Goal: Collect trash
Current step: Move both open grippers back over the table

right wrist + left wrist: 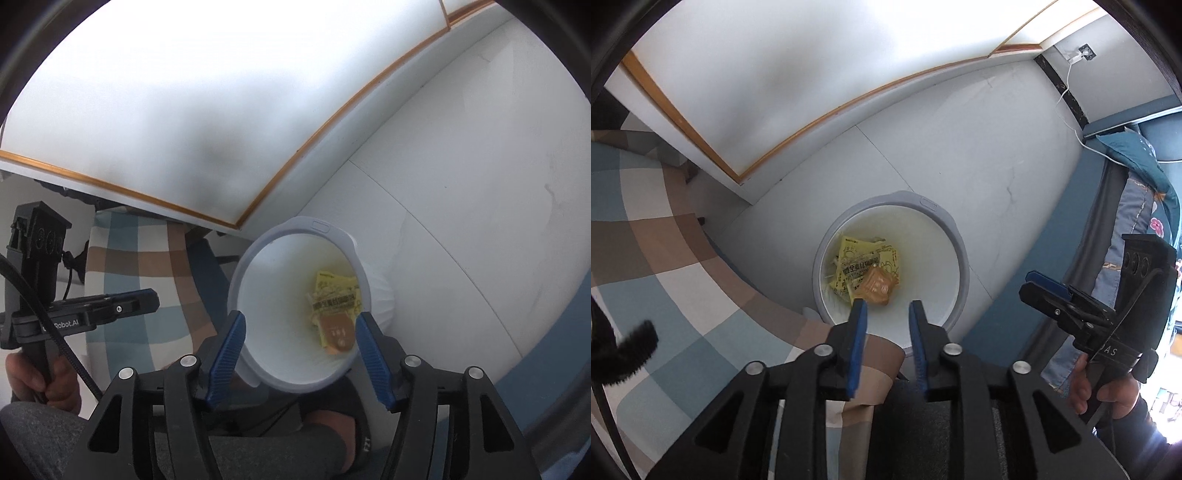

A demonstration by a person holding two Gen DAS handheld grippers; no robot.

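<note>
A white trash bin with a grey rim [897,195] stands on the pale floor below both grippers. Inside it lie yellow wrappers [854,248] and an orange packet [877,287]. My left gripper [887,308] hovers over the bin's near edge, its blue pads a little apart with nothing between them. In the right wrist view the same bin rim [295,222] sits between the fingers of my right gripper [301,319], which is open wide and empty above the yellow wrappers [332,285] and the orange packet [338,332]. Each gripper shows in the other's view: the right gripper [1030,281], the left gripper [151,297].
A checked blue, brown and white cover [665,240] lies left of the bin. A white panel with wooden trim [798,110] rises behind it. At the right are a blue bed frame and floral bedding [1145,210], with a charger cable [1067,92] at the wall. A person's leg [258,446] is below.
</note>
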